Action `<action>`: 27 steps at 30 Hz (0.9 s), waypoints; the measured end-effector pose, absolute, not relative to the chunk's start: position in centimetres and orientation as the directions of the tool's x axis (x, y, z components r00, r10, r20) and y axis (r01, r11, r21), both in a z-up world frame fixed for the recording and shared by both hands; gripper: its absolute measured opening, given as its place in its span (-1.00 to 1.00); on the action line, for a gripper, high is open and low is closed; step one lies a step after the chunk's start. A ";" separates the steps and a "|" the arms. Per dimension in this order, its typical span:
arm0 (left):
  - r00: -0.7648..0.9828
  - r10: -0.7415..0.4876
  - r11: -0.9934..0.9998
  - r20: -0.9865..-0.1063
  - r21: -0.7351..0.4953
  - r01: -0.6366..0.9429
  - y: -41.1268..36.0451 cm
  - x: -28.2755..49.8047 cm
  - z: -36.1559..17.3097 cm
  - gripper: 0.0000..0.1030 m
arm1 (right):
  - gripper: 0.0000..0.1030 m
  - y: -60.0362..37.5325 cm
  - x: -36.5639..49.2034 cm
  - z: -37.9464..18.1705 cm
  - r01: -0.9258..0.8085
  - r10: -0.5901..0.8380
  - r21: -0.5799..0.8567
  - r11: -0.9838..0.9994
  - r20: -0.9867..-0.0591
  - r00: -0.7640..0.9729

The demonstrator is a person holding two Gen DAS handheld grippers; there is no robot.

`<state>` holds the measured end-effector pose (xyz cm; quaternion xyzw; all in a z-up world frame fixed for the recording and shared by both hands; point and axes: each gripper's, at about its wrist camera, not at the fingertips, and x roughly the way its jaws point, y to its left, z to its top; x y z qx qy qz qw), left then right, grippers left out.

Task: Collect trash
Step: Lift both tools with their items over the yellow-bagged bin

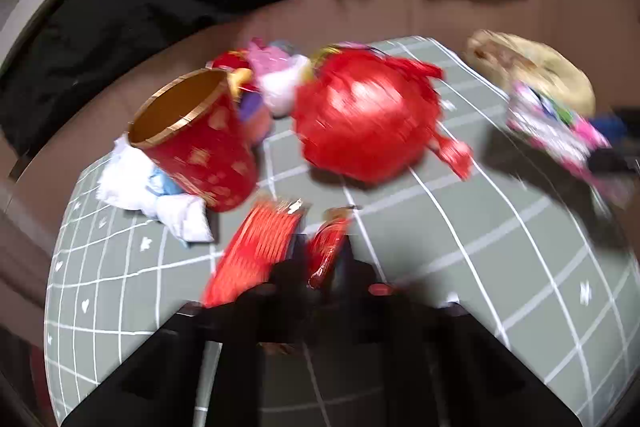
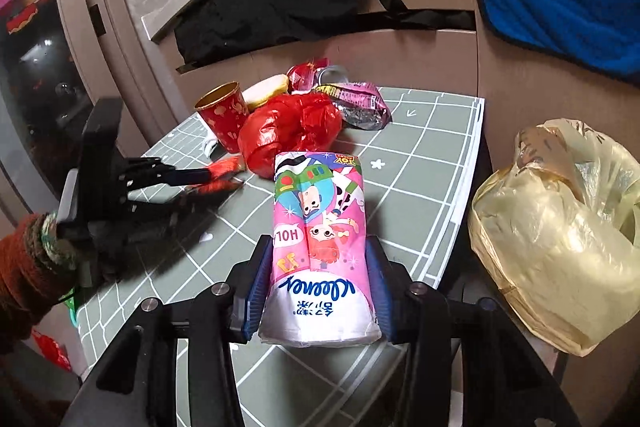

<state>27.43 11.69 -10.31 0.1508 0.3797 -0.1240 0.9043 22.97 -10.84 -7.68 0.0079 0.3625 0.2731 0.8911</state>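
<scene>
— Wrappers everywhere on that green grid mat point(image 1: 500, 227). From the left wrist view, what has the left gripper point(image 1: 320, 259) got?

— Its jaws are pinched nearly together on a red snack wrapper point(image 1: 326, 251), which sticks up between the fingers. A second, larger red wrapper point(image 1: 256, 251) lies just beside it to the left; whether it touches the finger I cannot tell through the blur. Beyond stand a red paper cup point(image 1: 200, 139), tilted, with white crumpled tissue point(image 1: 152, 191) at its base, and a knotted red plastic bag point(image 1: 364, 115) to its right.

— And from the right wrist view?

— The right gripper point(image 2: 318, 287) is clamped on a pink tissue pack point(image 2: 320, 239), its blue pads point(image 2: 258, 291) pressing both sides, the pack standing out forward between them above the mat. To the right sits a yellowish plastic bag point(image 2: 560, 235), off the mat's edge. To the left, a hand in a knitted sleeve point(image 2: 36, 267) carries the other gripper, its fingertips at the red wrapper near the red bag.
</scene>
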 end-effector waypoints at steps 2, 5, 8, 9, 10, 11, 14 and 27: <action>0.696 -0.117 0.937 -0.708 0.153 0.314 11.5 27.6 -9.1 -0.79 | -0.19 -11.0 22.8 -7.3 -0.484 0.492 0.204 0.851 -0.632 0.599; 0.737 -0.114 0.944 -0.666 0.159 0.290 10.9 26.9 -6.5 -0.86 | -0.19 -11.1 22.8 -5.8 -0.495 0.488 0.173 0.851 -0.609 0.625; 0.770 -0.126 0.955 -0.625 0.133 0.264 10.4 26.3 -3.4 -0.87 | -0.19 -11.3 23.3 -4.2 -0.499 0.491 0.166 0.850 -0.592 0.639; 0.780 -0.129 0.958 -0.613 0.125 0.257 10.3 26.1 -2.5 -0.87 | -0.19 -11.5 23.4 -3.4 -0.502 0.496 0.166 0.848 -0.582 0.644; 0.797 -0.134 0.963 -0.589 0.112 0.245 10.1 25.9 -1.1 -0.87 | -0.19 -11.7 23.5 -2.7 -0.506 0.499 0.163 0.847 -0.570 0.652; 0.811 -0.136 0.967 -0.569 0.103 0.235 9.9 25.8 -0.1 -0.87 | -0.19 -11.9 23.6 -1.8 -0.510 0.501 0.155 0.846 -0.557 0.662; 0.850 -0.138 0.977 -0.509 0.070 0.201 8.8 25.9 3.0 -0.87 | -0.19 -12.7 23.9 1.1 -0.512 0.494 0.115 0.851 -0.507 0.707; 0.884 -0.296 0.955 -0.362 -0.080 0.287 -2.6 29.3 9.8 -0.87 | -0.19 -23.5 25.7 9.5 -0.325 0.291 -0.030 0.945 -0.373 0.881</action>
